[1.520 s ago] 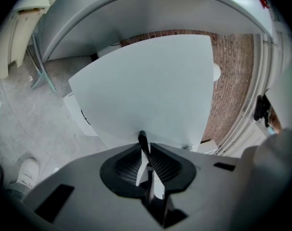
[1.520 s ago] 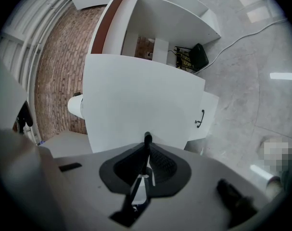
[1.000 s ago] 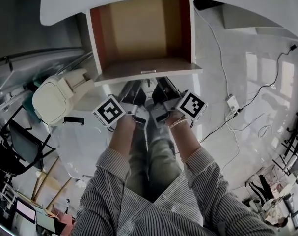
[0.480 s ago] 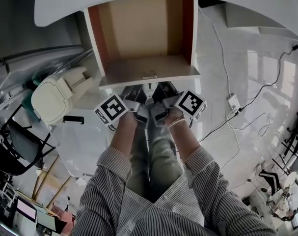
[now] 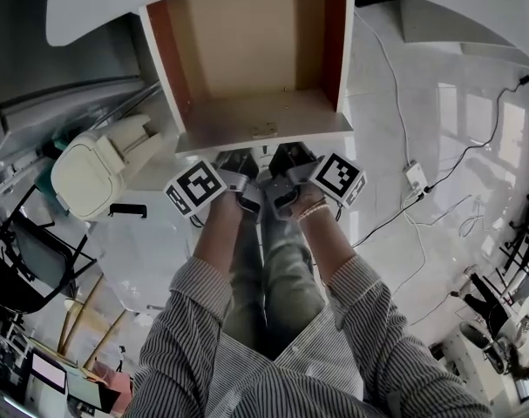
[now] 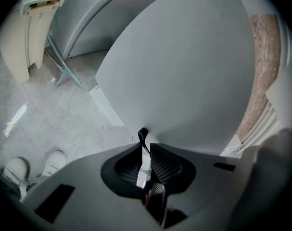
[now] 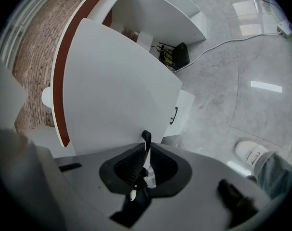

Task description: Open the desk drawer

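since a second ago the drawer point(image 5: 247, 59) sits higher and larger in the head view, while both tongs stay side by side before it. nearest us, our striped sleeves point(image 5: 194, 320) lead to the left tongs point(image 6: 145, 148) and the right tongs point(image 7: 146, 153), each all but closed and gripping nothing. their tips sit right at the white drawer front point(image 6: 184, 71); we cannot tell whether they touch. beyond, the drawer stands pulled well out from under the white surface point(image 5: 98, 7), its brown floor showing. a cream chair point(image 5: 94, 168) stands at the left.
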